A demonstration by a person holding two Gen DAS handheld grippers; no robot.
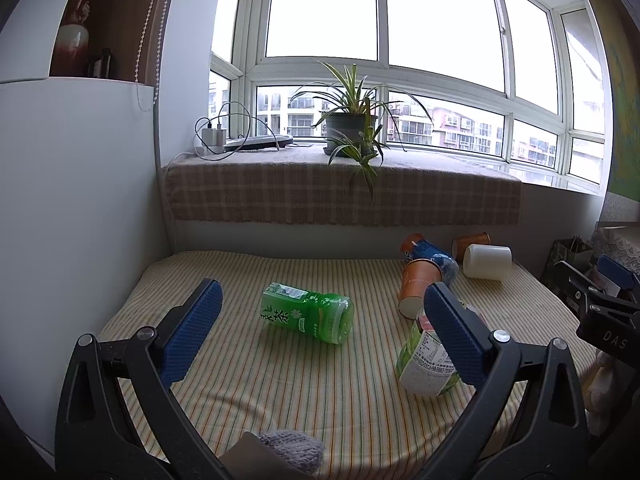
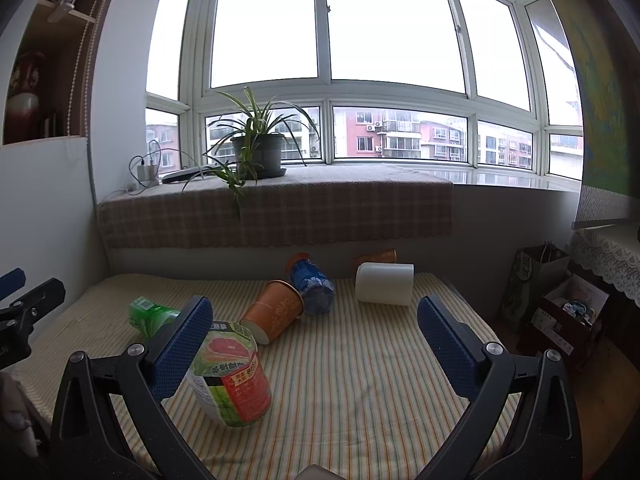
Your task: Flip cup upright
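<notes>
An orange paper cup (image 1: pixel 418 282) (image 2: pixel 274 312) lies on its side on the striped bed, its white base toward me. A white cup (image 1: pixel 487 262) (image 2: pixel 385 283) lies on its side farther back. A second orange cup (image 1: pixel 470 242) (image 2: pixel 376 256) lies behind it against the wall. My left gripper (image 1: pixel 324 332) is open and empty above the near bed. My right gripper (image 2: pixel 316 344) is open and empty, well short of the cups; it also shows at the right edge of the left wrist view (image 1: pixel 604 300).
A green bottle (image 1: pixel 307 313) (image 2: pixel 152 316) lies mid-bed. A grapefruit-label bottle (image 1: pixel 426 360) (image 2: pixel 232 376) lies near me. A blue bottle (image 1: pixel 430 256) (image 2: pixel 312 282) lies beside the orange cup. A potted plant (image 1: pixel 352 128) stands on the sill. Bags (image 2: pixel 560 312) stand right of the bed.
</notes>
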